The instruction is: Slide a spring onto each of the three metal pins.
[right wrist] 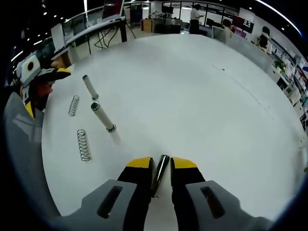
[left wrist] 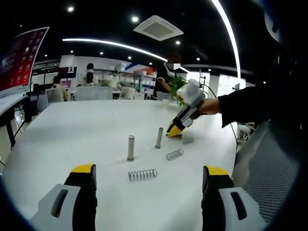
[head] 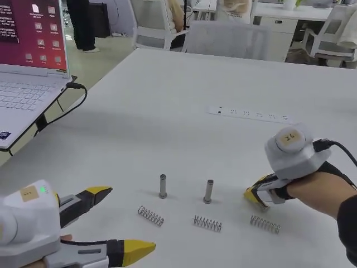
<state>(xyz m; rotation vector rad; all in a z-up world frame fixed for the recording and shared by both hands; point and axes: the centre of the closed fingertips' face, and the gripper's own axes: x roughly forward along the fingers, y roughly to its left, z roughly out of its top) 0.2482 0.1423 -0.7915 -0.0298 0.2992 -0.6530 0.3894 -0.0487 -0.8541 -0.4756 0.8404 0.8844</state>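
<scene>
The right claw [right wrist: 162,164] is clenching the third pin [right wrist: 158,183], which is lying between the yellow tips and pointing forward along the jaws, low over the white bench [head: 184,89]. In the head view this claw is sitting at the right side with its tips angled down toward the bench, just behind and left of the third spring [head: 265,224]. Whether the tips are touching the surface I cannot tell.

The left claw [head: 120,220] is hanging released at the lower left, its jaws spread wide and gripping nothing, and it is pointing toward the row of parts.

The first pin [head: 162,186] and the second pin [head: 208,191] are standing upright on the bench, side by side but apart. The first spring [head: 151,216] and the second spring [head: 207,224] are lying flat on the near side of those pins, each close to a pin's foot without touching it. All three springs are resting on the bench, off the pins.

An open laptop [head: 28,67] is sitting at the far left edge, and a white power strip [head: 251,115] is lying farther back on the bench
</scene>
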